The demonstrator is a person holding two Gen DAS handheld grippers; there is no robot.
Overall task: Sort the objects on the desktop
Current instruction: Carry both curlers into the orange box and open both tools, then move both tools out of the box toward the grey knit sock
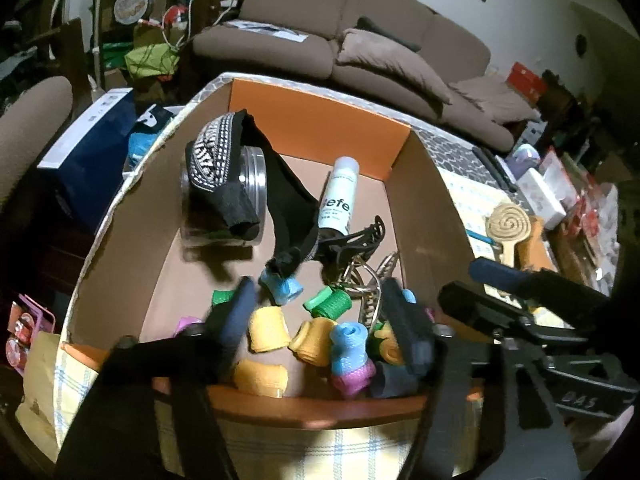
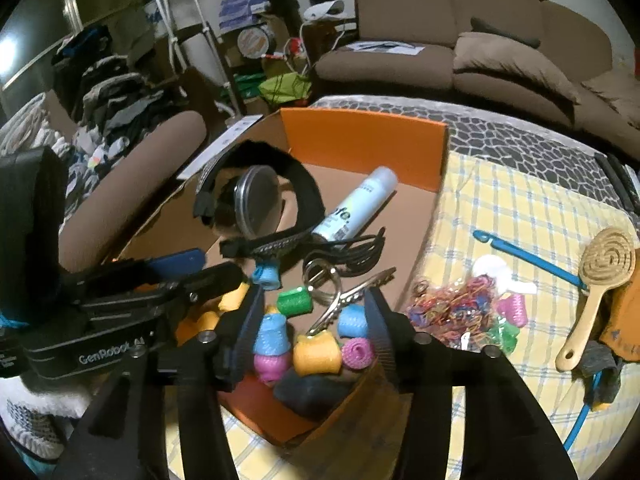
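Both the left gripper (image 1: 320,320) and right gripper (image 2: 312,320) have open fingers, holding nothing, above the rollers (image 2: 316,354) in the box (image 1: 320,120). Closing now could pinch two rollers together.

Open cardboard box (image 1: 424,200) with orange flaps holds small mesh hair rollers (image 2: 316,354) in yellow, blue, pink, green, piled at near end; white spray bottle (image 1: 338,196) lying flat; black headband (image 2: 280,200) draped over clear jar (image 1: 224,200) on its side.
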